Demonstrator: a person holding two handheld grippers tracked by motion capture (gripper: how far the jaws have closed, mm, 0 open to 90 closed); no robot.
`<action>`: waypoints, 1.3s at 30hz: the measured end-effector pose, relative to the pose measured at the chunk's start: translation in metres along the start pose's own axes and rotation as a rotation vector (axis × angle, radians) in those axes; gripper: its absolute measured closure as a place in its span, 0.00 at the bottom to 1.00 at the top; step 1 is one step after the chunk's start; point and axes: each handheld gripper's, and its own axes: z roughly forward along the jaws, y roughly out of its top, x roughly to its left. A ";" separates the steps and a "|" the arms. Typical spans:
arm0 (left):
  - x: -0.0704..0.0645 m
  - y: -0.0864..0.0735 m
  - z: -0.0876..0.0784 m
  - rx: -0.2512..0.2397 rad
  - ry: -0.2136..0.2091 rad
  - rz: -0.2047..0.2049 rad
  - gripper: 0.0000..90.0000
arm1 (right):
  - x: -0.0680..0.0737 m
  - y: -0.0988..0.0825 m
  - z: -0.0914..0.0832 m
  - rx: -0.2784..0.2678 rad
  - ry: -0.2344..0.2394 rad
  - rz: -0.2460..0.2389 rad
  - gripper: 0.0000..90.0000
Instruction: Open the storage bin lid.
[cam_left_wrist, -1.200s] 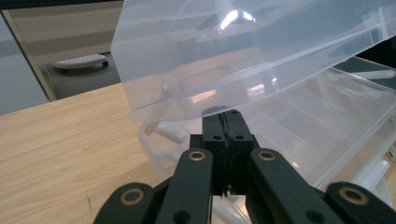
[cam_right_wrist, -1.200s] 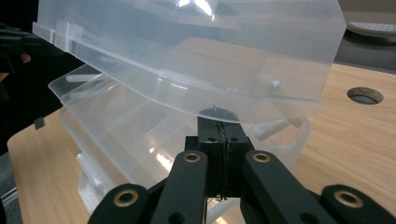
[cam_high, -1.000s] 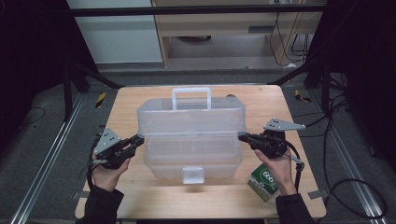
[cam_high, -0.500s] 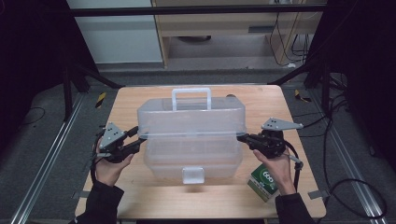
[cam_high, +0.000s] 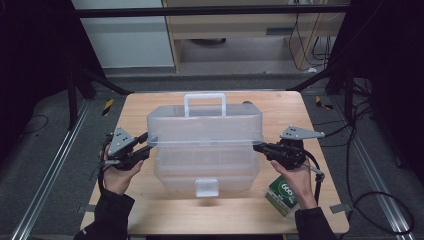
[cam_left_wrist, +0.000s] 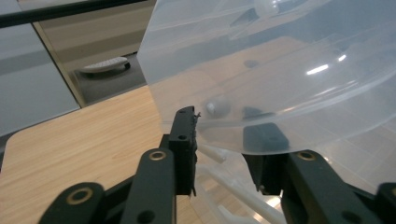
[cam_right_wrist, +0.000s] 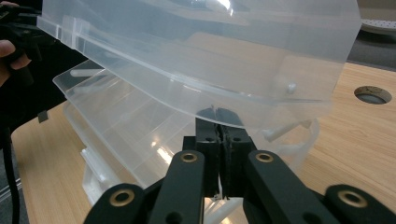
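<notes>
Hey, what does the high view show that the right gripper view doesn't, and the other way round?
High view: a green carton by the person's right hand. Right gripper view: close up, the right gripper with its jaws pressed shut on the edge of the raised lid. Both: the clear box on the wooden table.

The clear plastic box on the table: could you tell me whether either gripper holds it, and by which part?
The right gripper is shut on the lid at its right edge. The left gripper straddles the lid's left edge without pressing on it.
</notes>
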 end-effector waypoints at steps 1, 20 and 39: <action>0.000 0.000 0.000 0.002 0.000 0.000 0.73 | 0.000 0.000 0.000 0.004 -0.006 -0.003 0.95; -0.002 0.001 -0.001 0.018 0.019 -0.002 0.74 | -0.009 -0.031 0.010 0.219 -0.152 -0.006 0.79; 0.003 0.010 0.001 0.012 0.019 0.000 0.76 | -0.015 -0.039 0.022 0.252 -0.112 0.063 0.82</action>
